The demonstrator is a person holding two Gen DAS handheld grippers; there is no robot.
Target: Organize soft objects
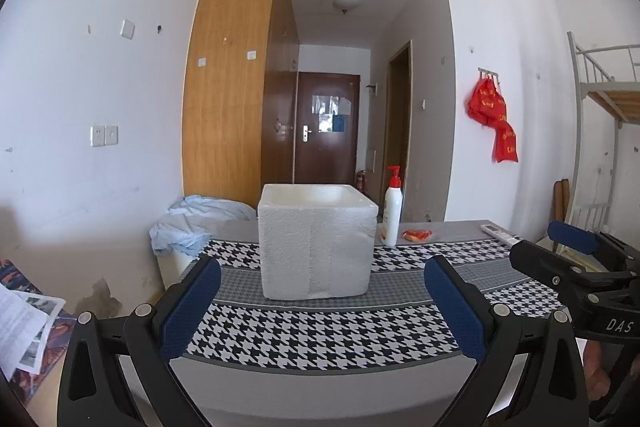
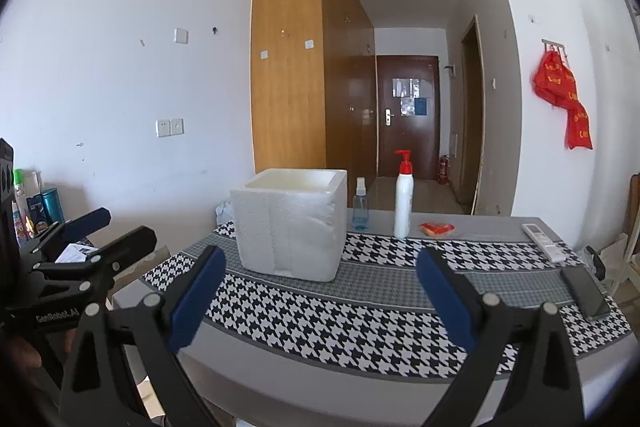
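Two grippers, left (image 1: 322, 301) and right (image 2: 320, 293), hover at the near edge of the surface (image 2: 384, 311), jaws apart and empty. The foam box (image 1: 316, 247) stands ahead. The orange packet (image 2: 437, 228) lies beside the bottle (image 2: 403, 203). Probable step: approach; next, reach for a soft item.

At the table's (image 2: 400, 379) far edge: lotion pump bottle (image 2: 403, 205), small blue spray bottle (image 2: 360, 205). Remote (image 2: 545, 241) and phone (image 2: 586, 291) along the right edge.
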